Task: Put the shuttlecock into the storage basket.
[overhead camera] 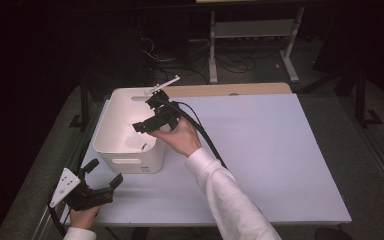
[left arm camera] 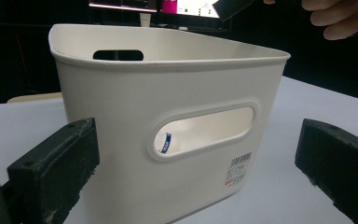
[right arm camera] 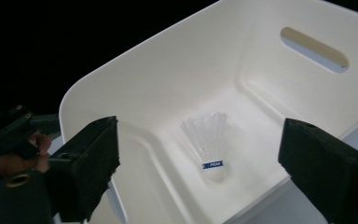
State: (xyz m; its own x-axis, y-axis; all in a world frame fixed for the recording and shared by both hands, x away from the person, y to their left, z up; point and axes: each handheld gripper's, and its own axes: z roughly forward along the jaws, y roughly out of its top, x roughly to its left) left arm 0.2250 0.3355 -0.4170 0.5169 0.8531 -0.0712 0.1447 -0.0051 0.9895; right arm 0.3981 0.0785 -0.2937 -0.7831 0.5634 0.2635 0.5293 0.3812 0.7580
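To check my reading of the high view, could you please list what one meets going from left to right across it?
Left gripper → white plastic bin → right gripper over the bin → person's white sleeve → bare right part of the white table.

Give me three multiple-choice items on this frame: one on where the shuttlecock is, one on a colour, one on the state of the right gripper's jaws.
1. Where is the shuttlecock?
A. On the bin's floor
B. Between the right gripper's jaws
C. On the table beside the bin

2. What colour is the bin?
A. Black
B. White
C. Red

3. How do the jaws of the right gripper stand?
A. Shut on the shuttlecock
B. Shut on the bin's rim
C. Open, holding nothing

Key: 1 A, it lies inside the bin, below the jaws; 2 B, its walls are white in every view; 3 C, the right gripper view shows a wide gap between them with nothing pinched.
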